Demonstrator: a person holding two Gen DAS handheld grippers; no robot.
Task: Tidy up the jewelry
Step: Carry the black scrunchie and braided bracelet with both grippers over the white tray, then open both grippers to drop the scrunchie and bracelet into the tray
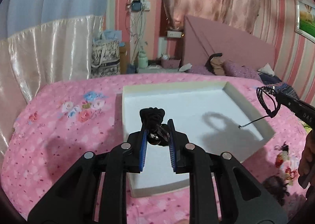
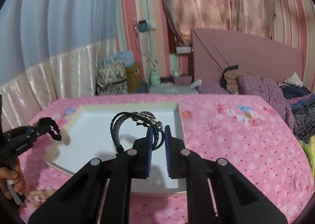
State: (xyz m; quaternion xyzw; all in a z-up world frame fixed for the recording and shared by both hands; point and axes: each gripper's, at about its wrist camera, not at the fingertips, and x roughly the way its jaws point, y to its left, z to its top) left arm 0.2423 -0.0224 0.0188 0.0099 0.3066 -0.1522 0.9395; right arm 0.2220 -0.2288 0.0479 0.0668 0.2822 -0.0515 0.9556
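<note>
A white shallow tray lies on the pink floral cloth; it also shows in the right wrist view. My left gripper is shut on a black braided cord piece with a dark bead, held above the tray's near left part. It shows at the left edge of the right wrist view. My right gripper is shut on a black braided leather bracelet with metal charms, held above the tray. It shows at the right in the left wrist view.
Red and gold jewelry pieces lie on the cloth right of the tray. A dark fuzzy item lies near them. Behind the table are a bed with purple pillows, a patterned bag and a nightstand.
</note>
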